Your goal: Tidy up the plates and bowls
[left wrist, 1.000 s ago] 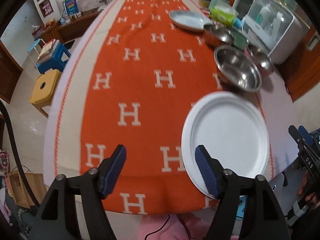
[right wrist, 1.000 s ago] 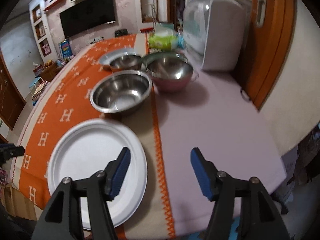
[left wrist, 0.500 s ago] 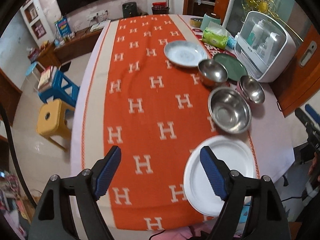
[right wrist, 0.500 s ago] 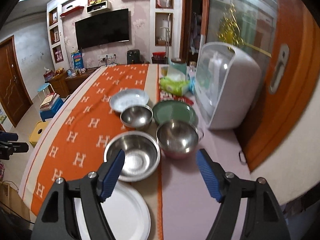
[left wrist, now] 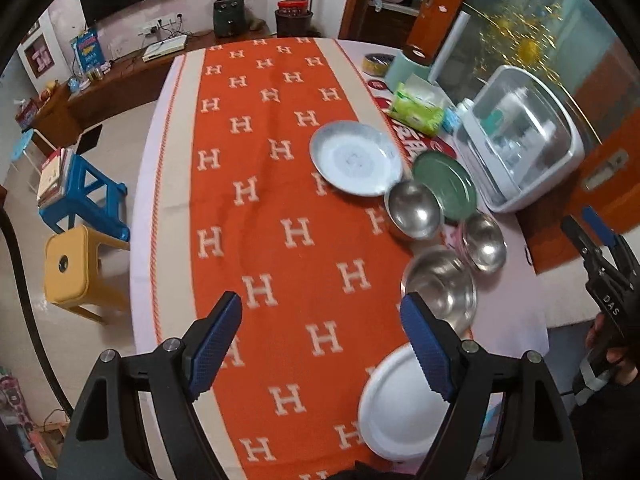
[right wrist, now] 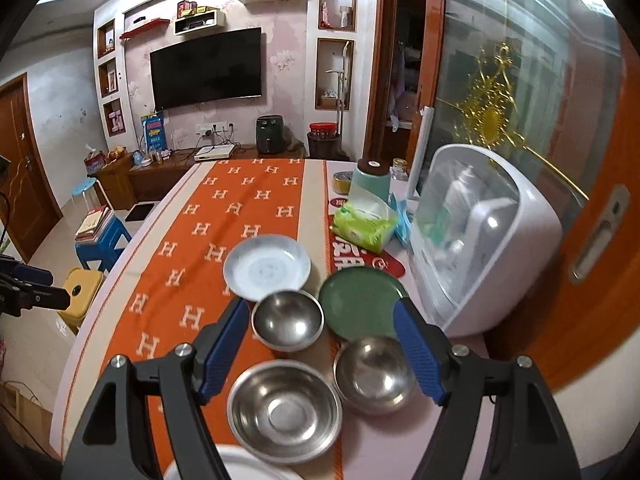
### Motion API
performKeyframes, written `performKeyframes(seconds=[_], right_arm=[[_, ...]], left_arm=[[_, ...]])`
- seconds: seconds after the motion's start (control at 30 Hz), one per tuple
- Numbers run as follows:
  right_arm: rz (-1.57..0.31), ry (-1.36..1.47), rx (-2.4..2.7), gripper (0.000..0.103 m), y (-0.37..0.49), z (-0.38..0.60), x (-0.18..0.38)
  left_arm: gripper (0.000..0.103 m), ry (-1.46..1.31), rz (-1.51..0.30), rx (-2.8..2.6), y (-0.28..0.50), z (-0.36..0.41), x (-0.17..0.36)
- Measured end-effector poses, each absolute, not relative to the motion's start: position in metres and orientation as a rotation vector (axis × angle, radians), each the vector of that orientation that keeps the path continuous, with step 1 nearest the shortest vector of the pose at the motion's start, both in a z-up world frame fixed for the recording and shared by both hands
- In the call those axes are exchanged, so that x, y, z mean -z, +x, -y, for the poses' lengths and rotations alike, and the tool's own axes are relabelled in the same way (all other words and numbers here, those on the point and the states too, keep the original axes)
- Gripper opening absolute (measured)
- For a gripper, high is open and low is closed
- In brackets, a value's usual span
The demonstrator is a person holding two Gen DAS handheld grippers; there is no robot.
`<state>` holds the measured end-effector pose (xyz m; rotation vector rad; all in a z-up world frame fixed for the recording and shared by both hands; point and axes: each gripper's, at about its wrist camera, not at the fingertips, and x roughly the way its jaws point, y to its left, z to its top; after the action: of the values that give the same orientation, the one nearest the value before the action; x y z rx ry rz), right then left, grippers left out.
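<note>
Dishes lie spread singly along the right side of the table (left wrist: 152,216), nothing stacked yet. In the left wrist view: white plate (left wrist: 400,404) at 5 o'clock near the table's near edge; large steel bowl (left wrist: 440,288) just beyond it; two smaller steel bowls, one (left wrist: 414,210) on the orange H-patterned runner (left wrist: 280,200), one (left wrist: 484,242) on the bare cloth to its right; green plate (left wrist: 448,186) at 2 o'clock; pale blue plate (left wrist: 356,158) touching or nearly touching the nearer small bowl. Left hand-held gripper (left wrist: 320,344): jaws apart, just been opening, nothing between them. Right hand-held gripper (right wrist: 320,350): likewise apart, just been opening, empty, hanging above the bowl cluster. White lidded appliance (left wrist: 520,140) and wet-wipe pack (left wrist: 416,110) sit beyond at 1 o'clock. Judgement: sorting looks barely begun; plates remain to be piled together and bowls nested, all six pieces still separate.
</note>
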<state>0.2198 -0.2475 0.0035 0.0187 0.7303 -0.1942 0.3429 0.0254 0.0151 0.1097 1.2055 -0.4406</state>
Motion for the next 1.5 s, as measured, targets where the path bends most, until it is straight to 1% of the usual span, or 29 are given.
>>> performKeyframes(seconds=[0.2,0.37,0.6,0.7,0.93,1.13,1.37,1.5], right_arm=[[-0.770,0.070,0.202,0.075,0.268,0.248,-0.004],[-0.800,0.142,0.162,0.075,0.298,0.251,0.005],[-0.870,0.283,0.116,0.075,0.338,0.271,0.034],[-0.902,0.365,0.088,0.075,0.355,0.283,0.053],[-0.937,0.443,0.061,0.075,0.385,0.300,0.096],[-0.978,0.506,0.044,0.075,0.411,0.311,0.140],[-1.004,0.632,0.004,0.075,0.436,0.326,0.182],[-1.016,0.658,0.010,0.075,0.446,0.333,0.202]], left_arm=[[0.080,0.115,-1.212,0.442,0.390,-0.024,-0.011],[0.080,0.107,-1.224,0.451,0.412,-0.017,0.000],[0.080,0.081,-1.234,0.454,0.434,-0.007,0.019],[0.080,0.066,-1.248,0.450,0.445,-0.002,0.033],[0.080,0.038,-1.312,0.452,0.475,0.016,0.079],[0.080,0.033,-1.322,0.465,0.497,0.034,0.117],[0.080,-0.026,-1.305,0.508,0.521,0.052,0.162],[0.080,-0.054,-1.261,0.556,0.531,0.064,0.185]])
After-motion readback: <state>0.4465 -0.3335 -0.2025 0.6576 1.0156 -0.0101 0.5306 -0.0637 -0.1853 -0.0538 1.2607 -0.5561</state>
